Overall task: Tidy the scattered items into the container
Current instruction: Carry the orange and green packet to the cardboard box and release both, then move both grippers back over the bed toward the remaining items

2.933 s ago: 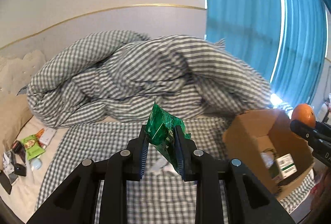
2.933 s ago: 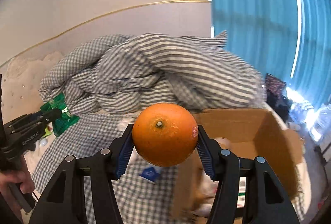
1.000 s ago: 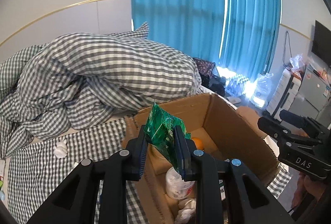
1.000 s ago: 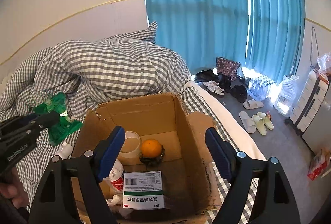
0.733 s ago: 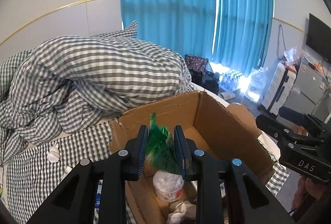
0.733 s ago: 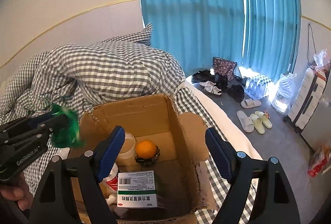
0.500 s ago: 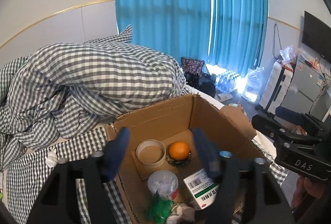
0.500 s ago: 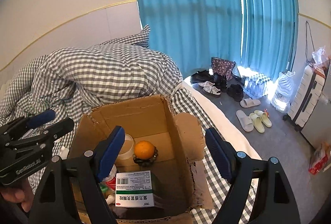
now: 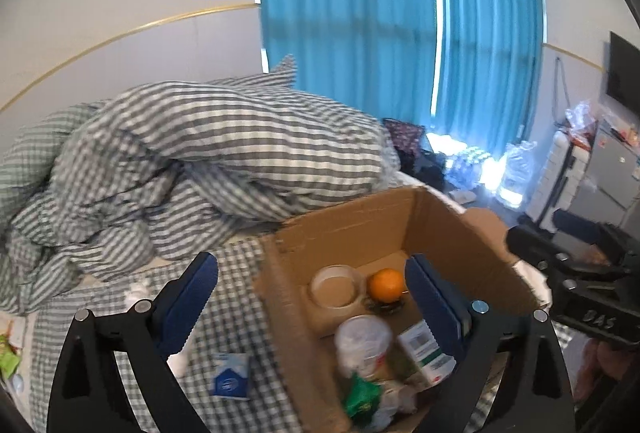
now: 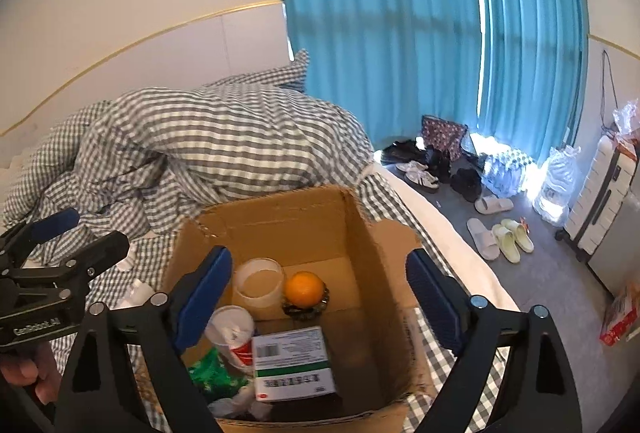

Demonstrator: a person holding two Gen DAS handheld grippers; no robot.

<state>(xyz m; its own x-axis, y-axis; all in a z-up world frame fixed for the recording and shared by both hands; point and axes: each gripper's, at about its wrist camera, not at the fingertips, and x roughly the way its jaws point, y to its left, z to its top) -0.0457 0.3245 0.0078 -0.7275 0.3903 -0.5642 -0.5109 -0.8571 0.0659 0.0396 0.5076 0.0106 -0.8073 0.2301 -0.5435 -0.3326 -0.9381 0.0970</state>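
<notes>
Checked bedding [image 10: 224,149] fills mid-frame; the cardboard box [image 10: 280,217] holds an orange [image 10: 304,288] and green packet [image 10: 210,369]. Left gripper [image 9: 312,297] and right gripper [image 10: 320,293], jaws just opened, hover empty.

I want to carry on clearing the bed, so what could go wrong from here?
The cardboard box sits near the bed's edge, so a nudge might tip it toward the floor. The orange rests on a small dark dish and could roll. Both claws, left and right, hang open over the box; the blue packet outside it is easy to overlook.
</notes>
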